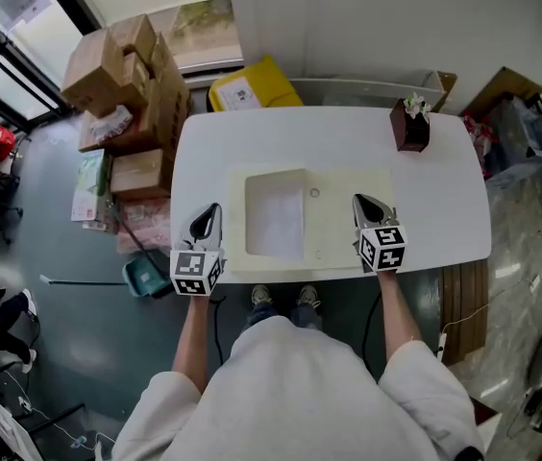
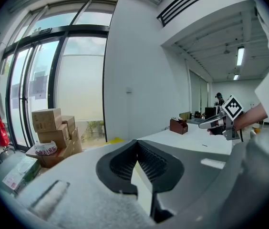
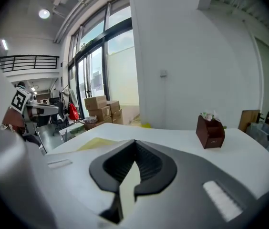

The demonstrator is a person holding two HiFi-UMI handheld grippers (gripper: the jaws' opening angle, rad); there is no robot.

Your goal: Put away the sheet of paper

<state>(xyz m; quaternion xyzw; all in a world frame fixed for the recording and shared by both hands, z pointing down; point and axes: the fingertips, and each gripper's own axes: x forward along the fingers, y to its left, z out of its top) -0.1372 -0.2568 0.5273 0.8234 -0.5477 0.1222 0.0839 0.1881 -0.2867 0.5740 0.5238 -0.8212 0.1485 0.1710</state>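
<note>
Left claw (image 1: 209, 211), jaws together and empty, hovers just left of the cream folder (image 1: 348, 221) on the white bench (image 1: 444, 195). The sheet of paper (image 1: 276, 219) lies on the folder's left half. The right claw (image 1: 363, 202), likewise closed on nothing, is above the folder's right edge.

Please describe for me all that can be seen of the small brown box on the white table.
The brown box is small, dark and matt; I cannot tell its material. It stands upright near the far right corner of the white table. Its top is open, and small white and greenish items stick out of it; what they are is too small to tell. Only the table touches the box, and nothing stands close beside it.
</note>
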